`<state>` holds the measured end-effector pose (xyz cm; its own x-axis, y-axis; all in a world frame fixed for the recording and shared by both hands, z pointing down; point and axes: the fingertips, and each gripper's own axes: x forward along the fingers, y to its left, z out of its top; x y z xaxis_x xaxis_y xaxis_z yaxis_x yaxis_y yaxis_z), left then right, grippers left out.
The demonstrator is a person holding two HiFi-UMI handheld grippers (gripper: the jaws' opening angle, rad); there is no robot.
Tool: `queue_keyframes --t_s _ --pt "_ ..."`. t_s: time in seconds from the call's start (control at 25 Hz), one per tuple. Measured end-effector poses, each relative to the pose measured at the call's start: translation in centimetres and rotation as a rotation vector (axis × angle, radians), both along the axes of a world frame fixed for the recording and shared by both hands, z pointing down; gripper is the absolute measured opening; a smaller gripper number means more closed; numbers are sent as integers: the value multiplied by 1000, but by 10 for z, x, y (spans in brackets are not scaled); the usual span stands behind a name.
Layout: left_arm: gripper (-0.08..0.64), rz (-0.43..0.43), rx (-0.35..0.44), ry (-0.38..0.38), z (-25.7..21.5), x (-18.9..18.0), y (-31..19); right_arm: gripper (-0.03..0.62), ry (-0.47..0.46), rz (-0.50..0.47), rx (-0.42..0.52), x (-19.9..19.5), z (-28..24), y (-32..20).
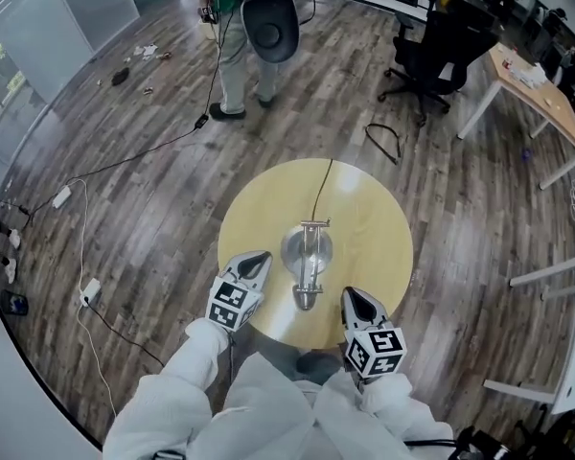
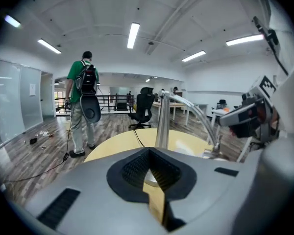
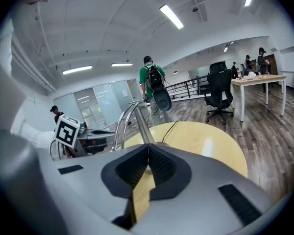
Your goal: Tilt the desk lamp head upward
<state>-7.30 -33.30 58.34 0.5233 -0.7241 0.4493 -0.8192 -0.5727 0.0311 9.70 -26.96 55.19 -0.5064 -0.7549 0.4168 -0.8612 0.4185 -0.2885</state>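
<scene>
Task thing: a chrome desk lamp [image 1: 307, 257] stands in the middle of a round pale-yellow wooden table [image 1: 259, 209].
Lamp base: the round chrome base [image 1: 295, 247] sits flat on the tabletop.
Lamp head: the small chrome lamp head [image 1: 308, 298] hangs low over the table, on the side near the person, at the end of the curved arm.
Cable: a thin dark cable [image 1: 321, 190] runs from the lamp across the table to its far edge.
Left gripper: the grey left gripper [image 1: 259, 257] is just beside the base, on its left in the head view, apart from it; its jaws are closed tip to tip with nothing between them [image 2: 148, 153].
Right gripper: the grey right gripper [image 1: 356, 295] is just to the right of the lamp head, not touching it; its jaws are pressed together and empty [image 3: 148, 148].
Lamp from the grippers: each gripper view shows the chrome post and arm beyond the closed tips [image 2: 162, 121] [image 3: 132, 116].
Sleeves: white sleeves [image 1: 187, 377] lead to both grippers.
Background: a person in a green top [image 1: 232, 56] stands on the dark wood-plank floor [image 1: 134, 199]; a black office chair [image 1: 431, 46] stands beside a long wooden desk [image 1: 537, 84].
</scene>
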Motion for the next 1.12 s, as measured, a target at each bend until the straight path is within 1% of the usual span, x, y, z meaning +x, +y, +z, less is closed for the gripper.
queue_keyframes --t_s 0.2,0.28,0.32,0.36,0.4,0.48,0.56,0.6,0.68,0.76,0.84,0.92,0.96,1.0,1.12 --pt "-2 167 -19 -120 47 9 -35 14 -1 -119 -58 -9 21 6" --pt "-2 254 -41 -158 59 19 -45 15 -52 -176 -111 -15 32 14" --pt "-2 311 -53 -182 65 26 -48 19 -97 -206 -150 -19 37 18" --pt "-2 367 -65 -206 72 33 -51 55 -153 -238 -195 -25 41 23" --pt "-2 416 -77 -230 79 39 -53 113 -217 -270 -243 -32 46 27" --pt "-2 492 -90 -279 93 47 -60 191 -354 -325 -334 -46 53 31" --pt "-2 567 -84 -333 106 53 -65 229 -480 -366 -411 -57 58 31" --pt "-1 612 -77 -359 111 56 -65 240 -521 -384 -443 -62 61 30" --pt "-2 708 -63 -401 118 61 -61 241 -559 -427 -494 -71 68 30" --pt "0 785 -50 -426 122 64 -57 242 -610 -453 -544 -76 73 26" --pt "22 822 -42 -428 123 65 -60 244 -691 -442 -598 -77 75 19" --pt "67 843 -51 -418 123 65 -65 244 -744 -422 -640 -74 78 11" --pt "88 861 -57 -419 123 66 -67 244 -754 -422 -658 -73 79 7" --pt "94 885 -59 -426 123 68 -68 245 -755 -434 -674 -73 80 4" --pt "94 972 -41 -470 126 70 -66 250 -738 -502 -722 -79 82 1"
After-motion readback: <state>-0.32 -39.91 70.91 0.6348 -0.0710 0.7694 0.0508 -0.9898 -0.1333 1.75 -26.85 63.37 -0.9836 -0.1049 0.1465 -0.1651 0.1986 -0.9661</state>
